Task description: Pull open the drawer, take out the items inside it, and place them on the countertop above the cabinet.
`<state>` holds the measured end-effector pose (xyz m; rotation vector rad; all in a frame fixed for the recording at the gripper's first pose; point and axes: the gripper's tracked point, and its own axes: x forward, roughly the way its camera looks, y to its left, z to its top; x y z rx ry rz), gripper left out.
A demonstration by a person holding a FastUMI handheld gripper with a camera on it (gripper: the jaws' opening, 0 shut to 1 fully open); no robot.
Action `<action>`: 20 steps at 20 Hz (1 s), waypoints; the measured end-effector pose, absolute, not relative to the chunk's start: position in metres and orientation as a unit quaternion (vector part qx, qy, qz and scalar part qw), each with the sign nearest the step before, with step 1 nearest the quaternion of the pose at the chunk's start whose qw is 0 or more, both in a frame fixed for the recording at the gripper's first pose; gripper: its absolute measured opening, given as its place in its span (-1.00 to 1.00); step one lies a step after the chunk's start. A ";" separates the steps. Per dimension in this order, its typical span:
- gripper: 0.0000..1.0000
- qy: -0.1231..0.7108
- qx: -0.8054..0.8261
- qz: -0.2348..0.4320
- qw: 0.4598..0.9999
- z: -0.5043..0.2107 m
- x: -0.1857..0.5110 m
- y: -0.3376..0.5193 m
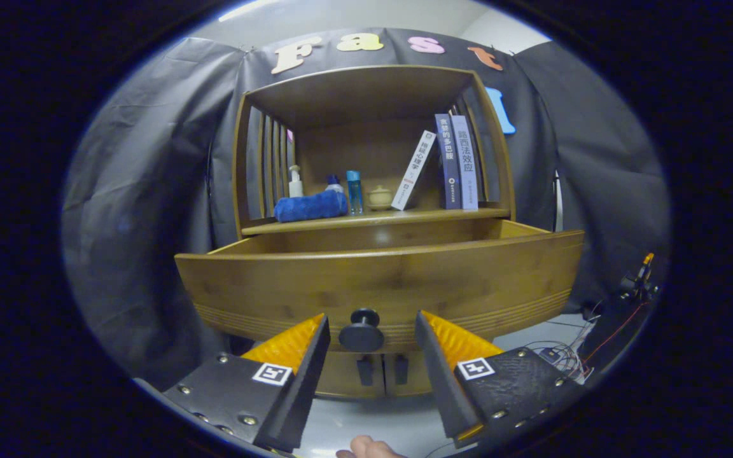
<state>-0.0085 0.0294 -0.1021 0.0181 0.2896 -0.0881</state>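
Gripper view, top to bottom:
Gripper [371, 331]: fingers spread wide, gripping nothing; the round knob [361, 330] sits between the tips, touching neither.
Drawer [379, 286]: pulled out toward the camera; the front panel blocks the inside, so can't tell what's in there.
Countertop [373, 219]: blue towel [310, 206], pump bottle [295, 182], blue bottle [354, 191], small lidded jar [380, 197], one leaning book [413, 170], two upright books [457, 162].
Lower doors [382, 375]: mostly hidden behind the drawer.
Hand [366, 449]: just a sliver, cut off below the fingers.
Cables [570, 356]: a tangle on the floor, hard to make out.
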 end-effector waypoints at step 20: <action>0.99 0.148 -0.036 -0.085 0.985 -0.020 0.063 0.038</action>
